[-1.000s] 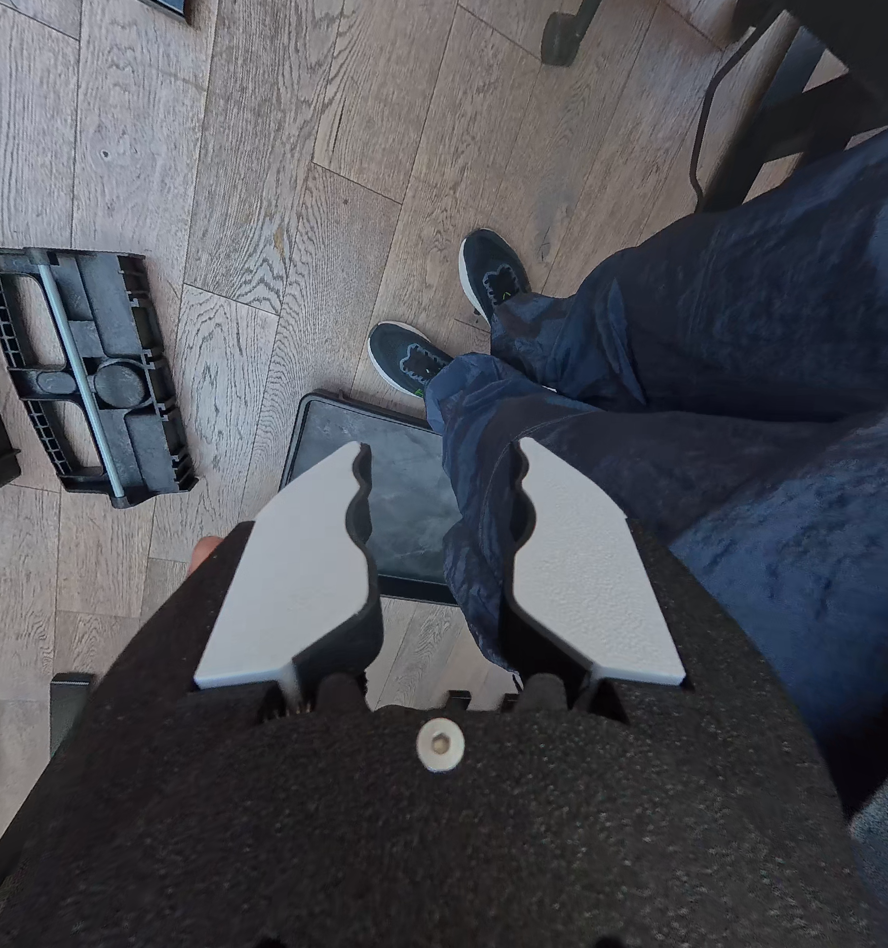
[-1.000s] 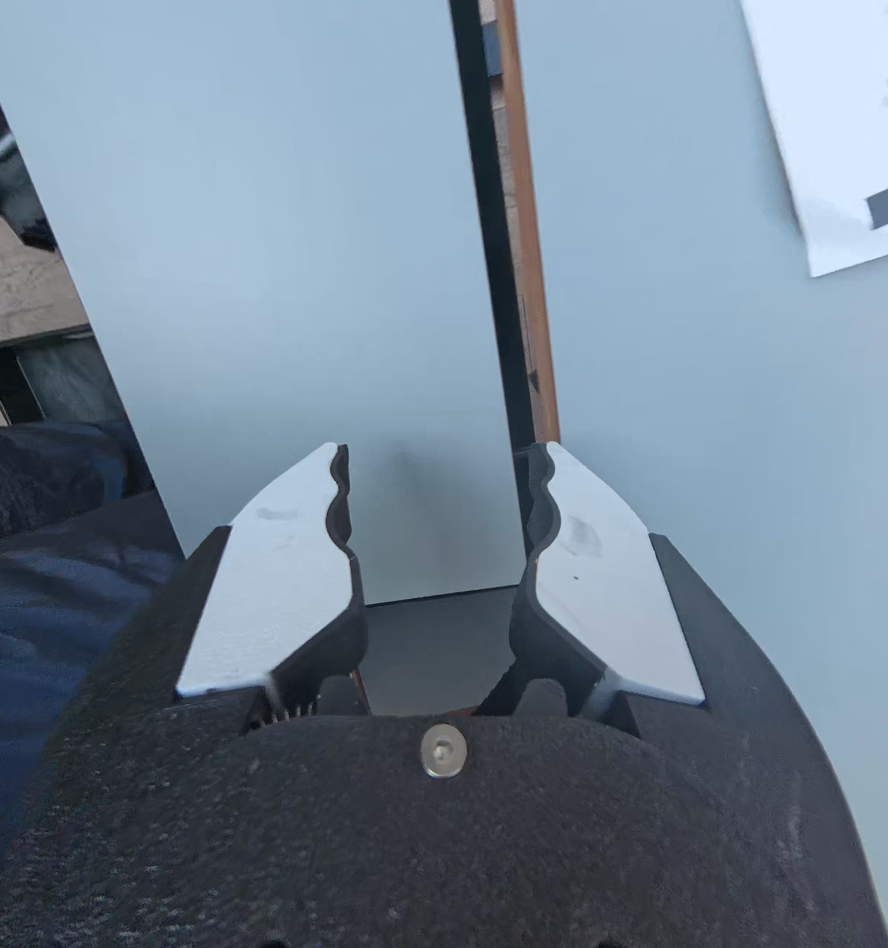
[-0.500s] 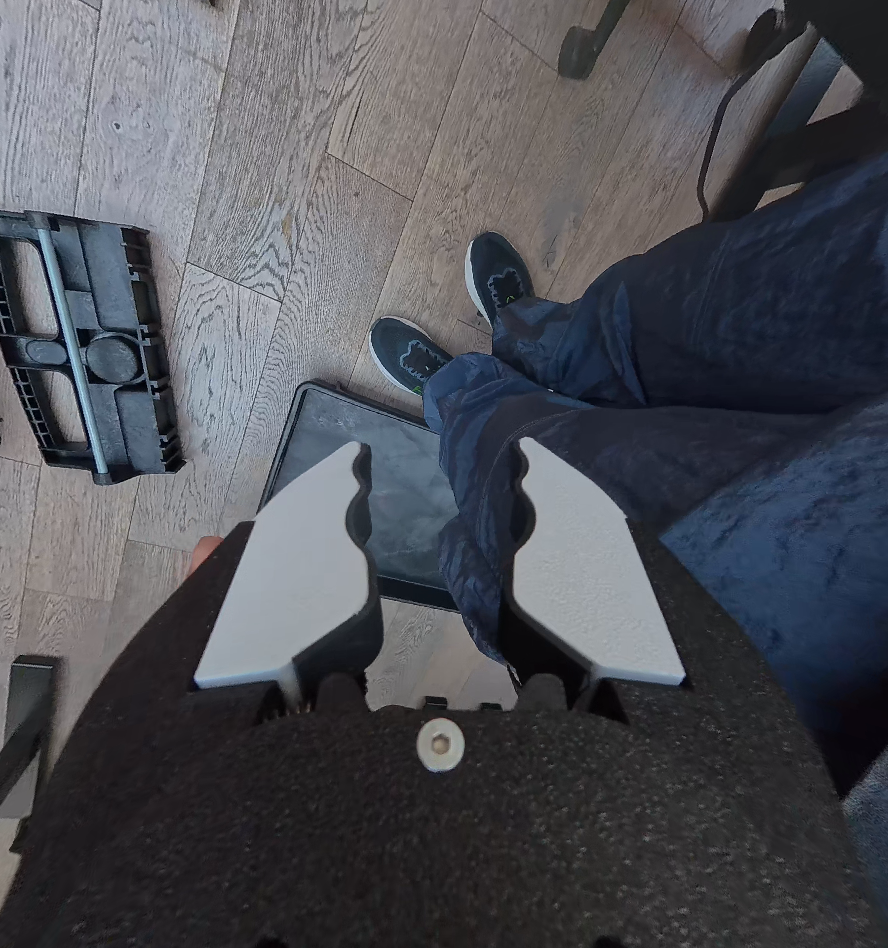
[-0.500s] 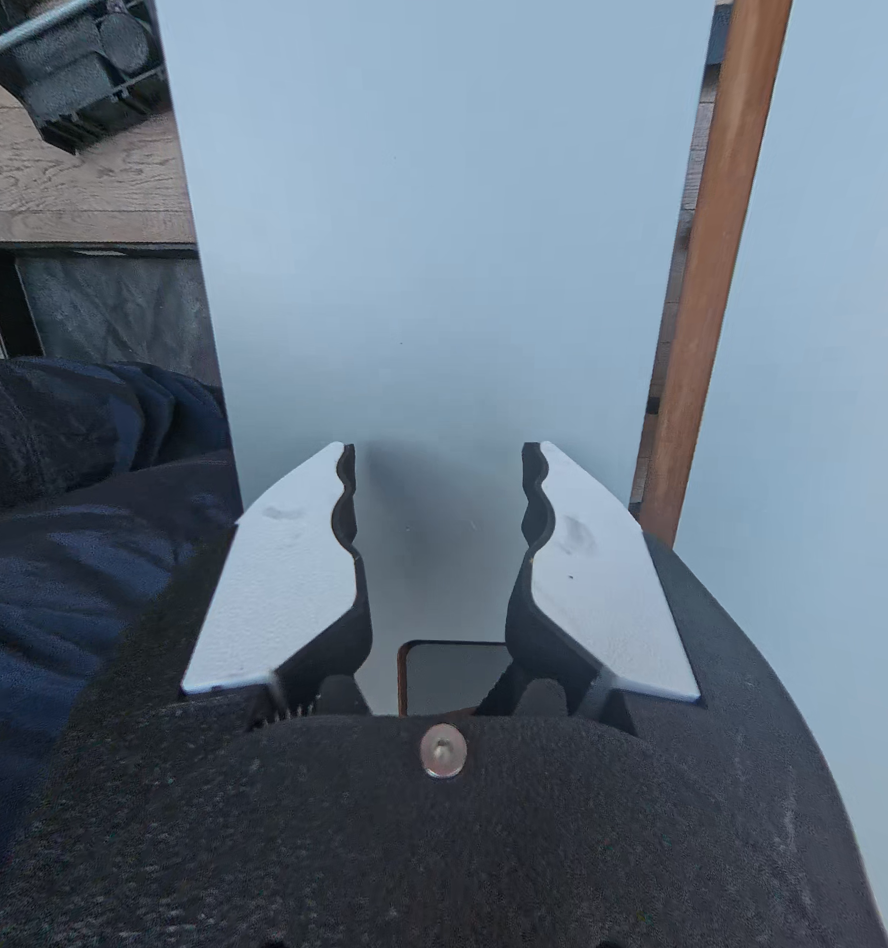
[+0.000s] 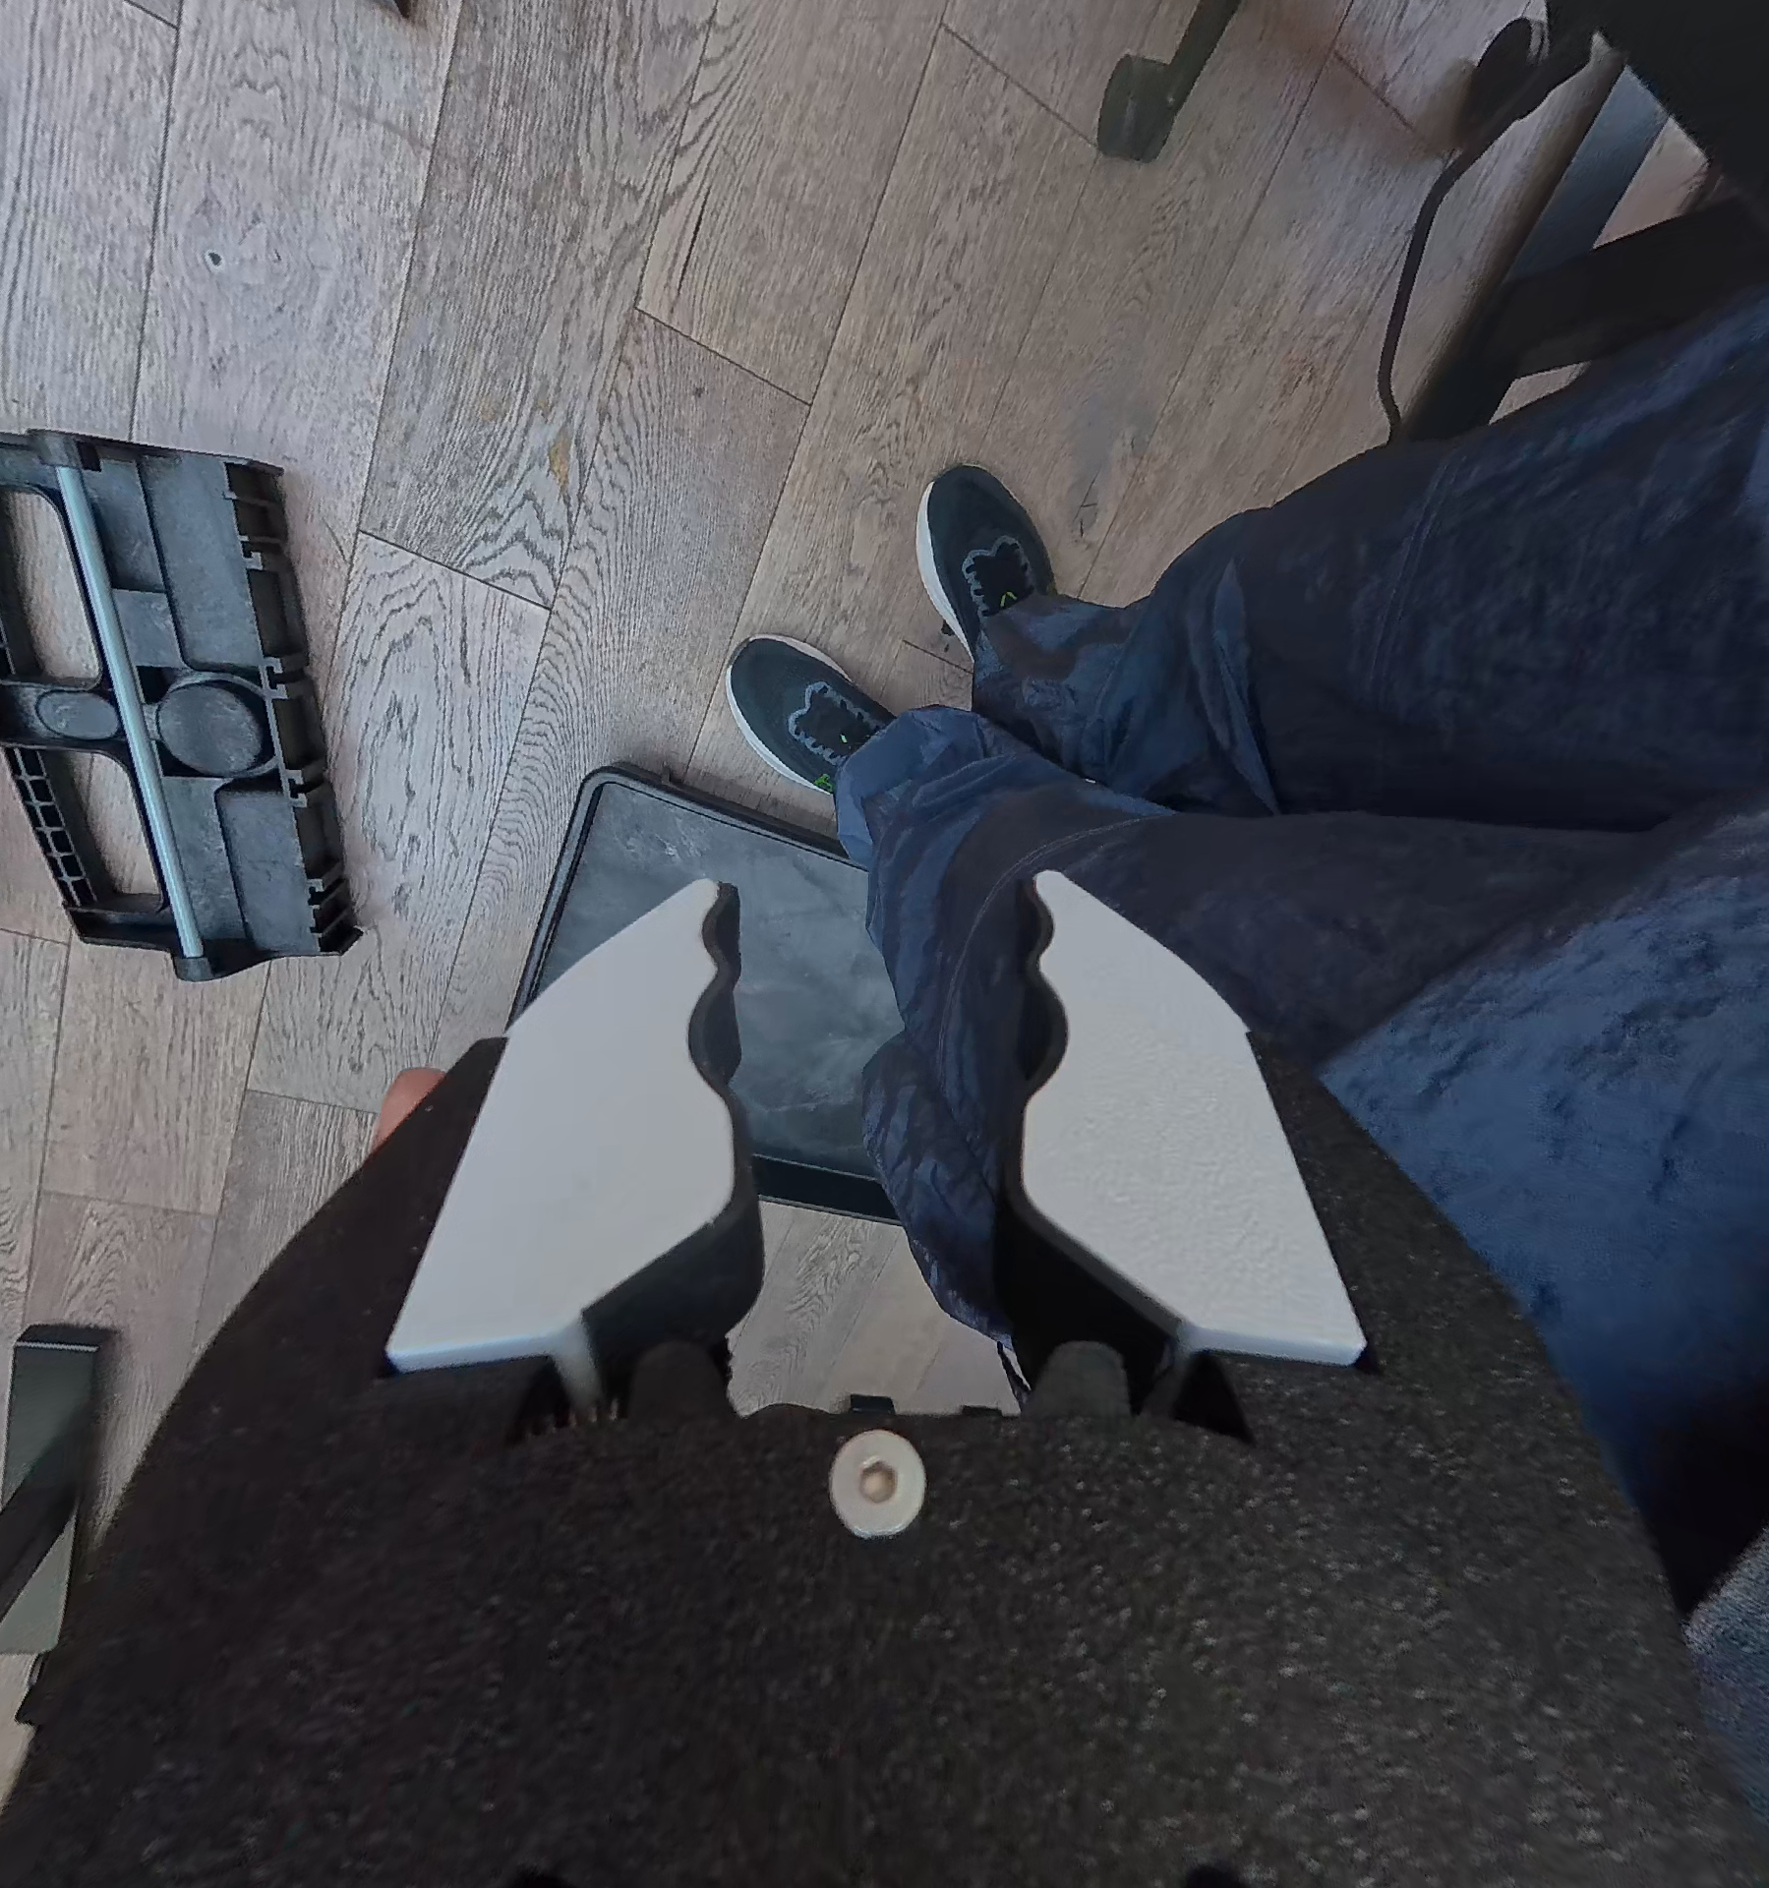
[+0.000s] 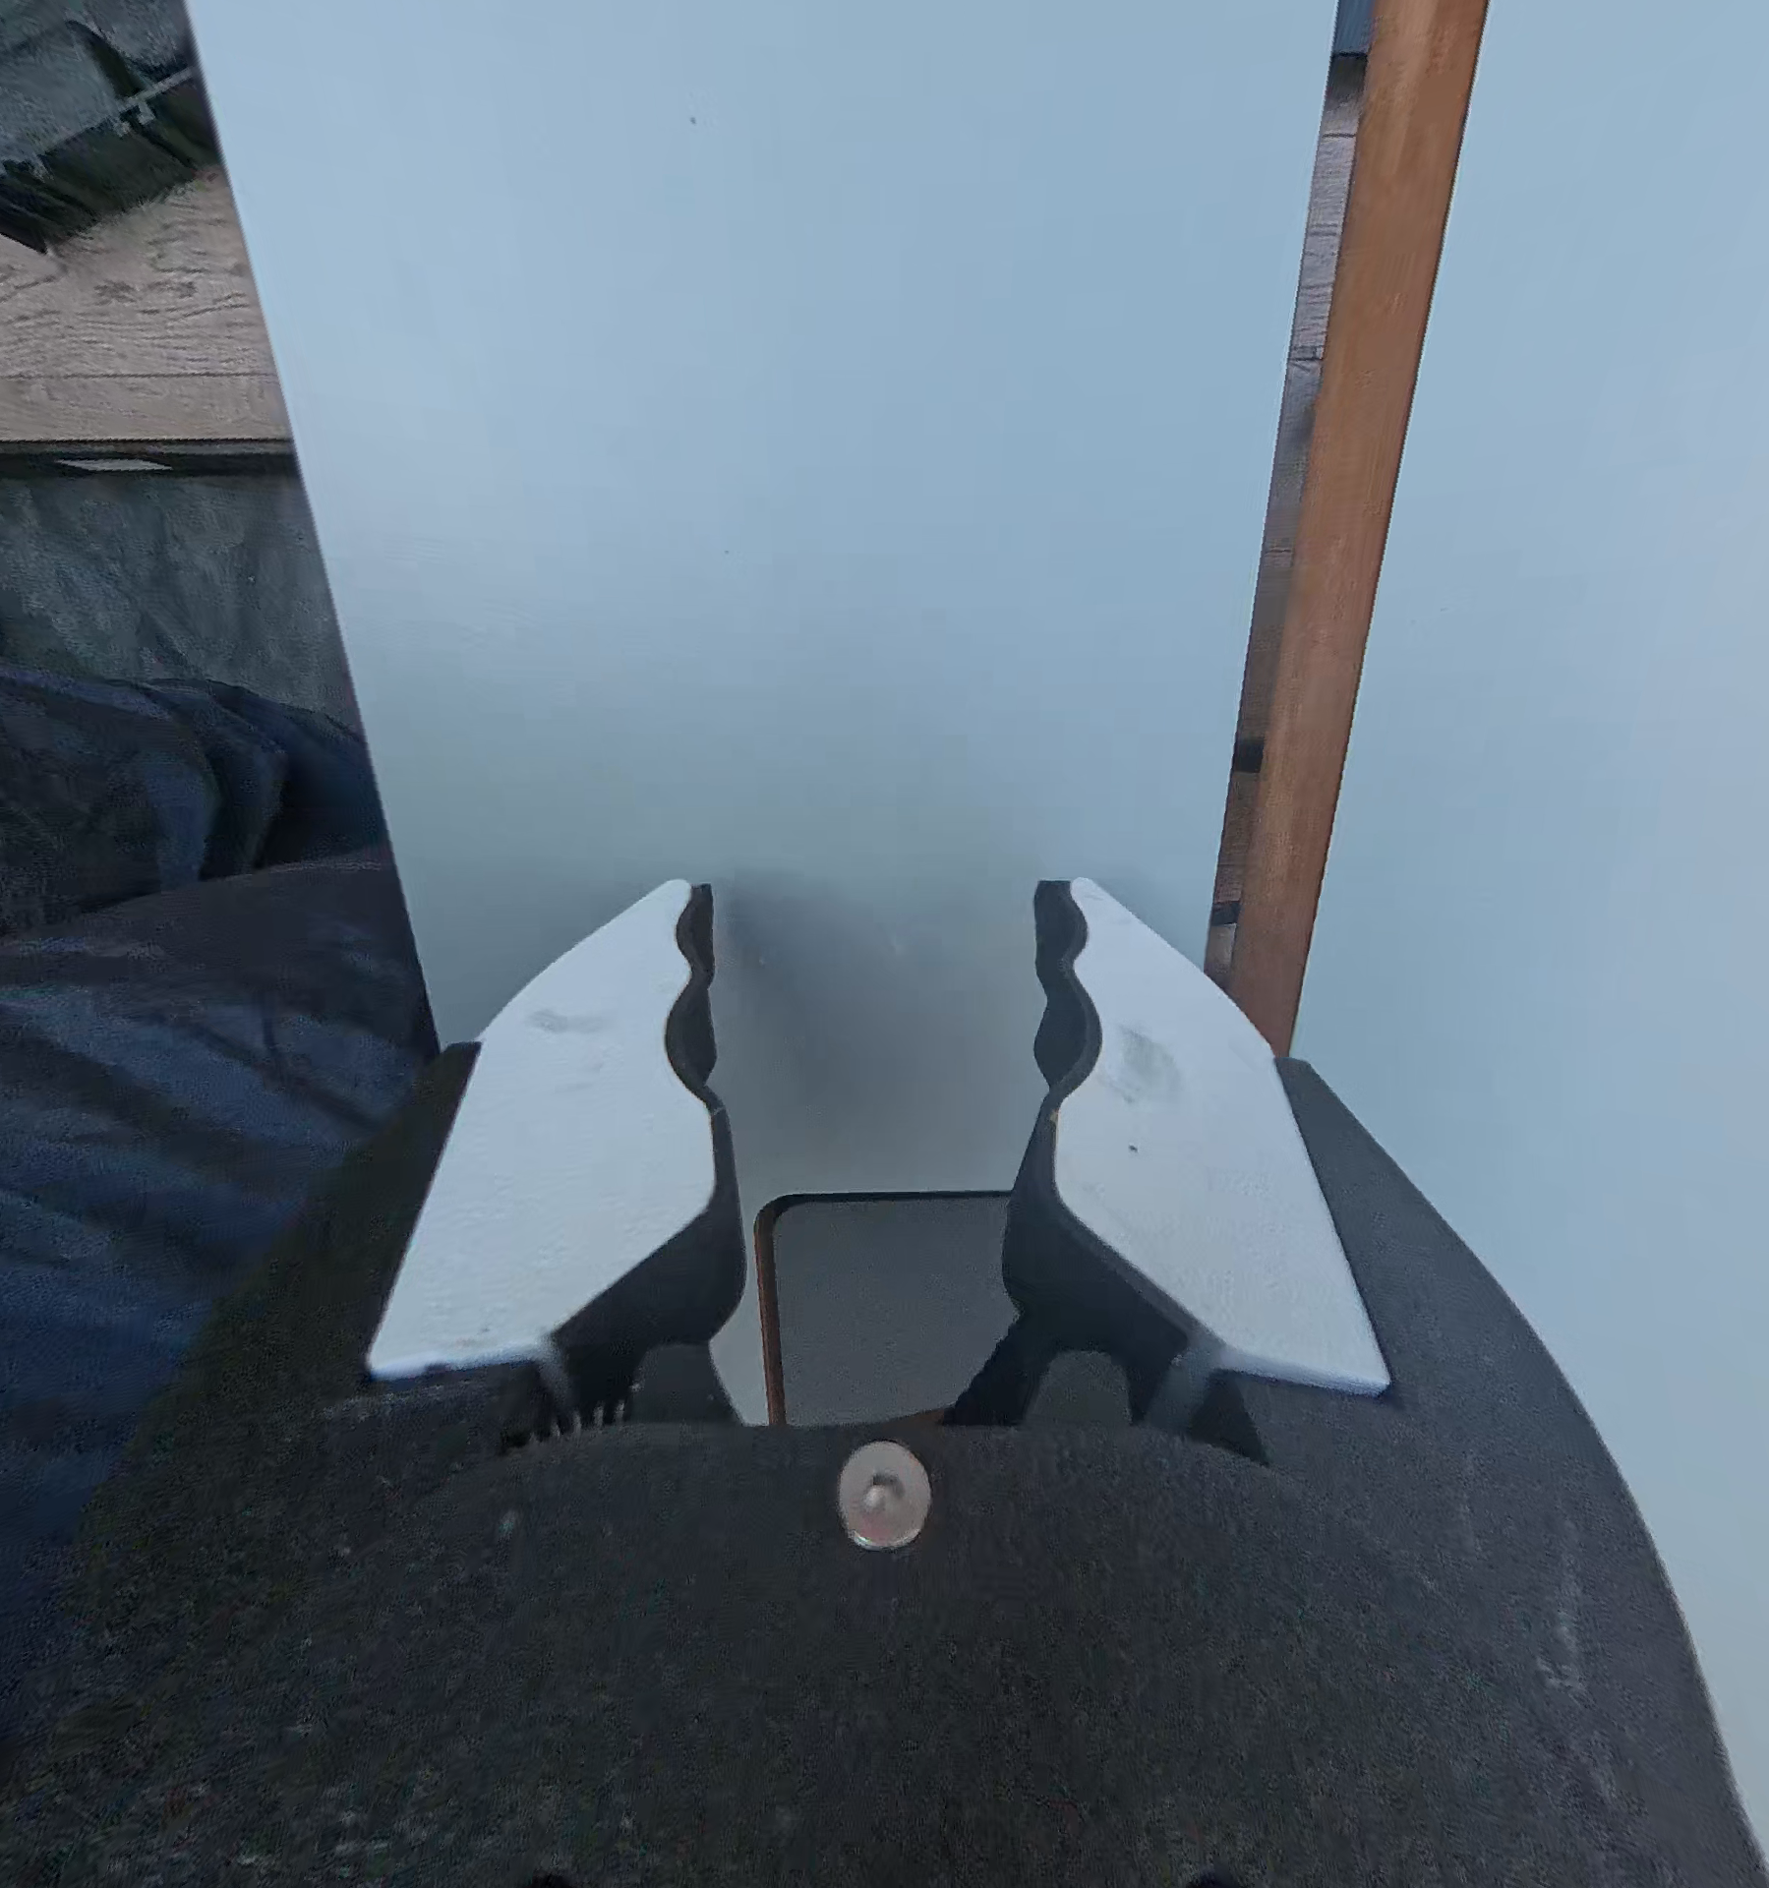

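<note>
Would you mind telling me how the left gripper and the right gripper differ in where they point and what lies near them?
The left gripper points down over the wooden floor, above a dark tray and a navy trouser leg; the right gripper faces a pale blue panel at close range. A black plastic frame lies left of the left gripper; a wooden strip stands right of the right gripper. Both are open and hold nothing.

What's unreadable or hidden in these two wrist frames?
- Left wrist view: dark tray on the floor, partly hidden by the left gripper and a trouser leg.
- Left wrist view: black plastic frame, left end cut by the edge.
- Right wrist view: dark panel low between the right gripper fingers, mostly hidden; kind unclear.
- Right wrist view: dark object top left, blurred, cut off.
</note>
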The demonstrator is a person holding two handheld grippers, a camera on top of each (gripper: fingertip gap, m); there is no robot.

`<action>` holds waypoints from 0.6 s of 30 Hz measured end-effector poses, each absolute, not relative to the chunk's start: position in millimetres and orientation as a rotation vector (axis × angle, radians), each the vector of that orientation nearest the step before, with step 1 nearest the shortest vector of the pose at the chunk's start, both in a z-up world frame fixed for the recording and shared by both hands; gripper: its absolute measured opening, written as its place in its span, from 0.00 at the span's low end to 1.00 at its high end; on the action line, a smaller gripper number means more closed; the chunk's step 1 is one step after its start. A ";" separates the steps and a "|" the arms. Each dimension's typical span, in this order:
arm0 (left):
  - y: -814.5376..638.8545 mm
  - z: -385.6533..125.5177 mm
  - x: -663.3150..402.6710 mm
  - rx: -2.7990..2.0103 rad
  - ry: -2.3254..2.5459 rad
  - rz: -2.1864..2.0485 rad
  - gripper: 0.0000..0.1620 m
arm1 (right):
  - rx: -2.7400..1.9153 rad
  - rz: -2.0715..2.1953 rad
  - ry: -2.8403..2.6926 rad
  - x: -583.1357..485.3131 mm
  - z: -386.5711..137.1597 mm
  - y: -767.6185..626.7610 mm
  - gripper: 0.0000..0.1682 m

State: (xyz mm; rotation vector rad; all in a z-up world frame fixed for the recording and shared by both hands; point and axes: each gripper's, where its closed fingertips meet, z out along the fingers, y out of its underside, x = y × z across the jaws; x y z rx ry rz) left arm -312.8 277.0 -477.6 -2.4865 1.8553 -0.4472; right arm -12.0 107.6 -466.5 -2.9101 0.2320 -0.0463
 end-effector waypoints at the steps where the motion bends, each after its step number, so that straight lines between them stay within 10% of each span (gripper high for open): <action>1: 277.2 -477.8 -312.0 -2.491 1.848 -0.456 0.33 | -2.928 -0.035 0.217 -14.4 -469.1 102.9 0.36; 18: 285.7 -478.5 -310.9 -2.493 1.839 -0.461 0.32 | -2.896 -0.076 0.515 18.4 -467.6 67.3 0.38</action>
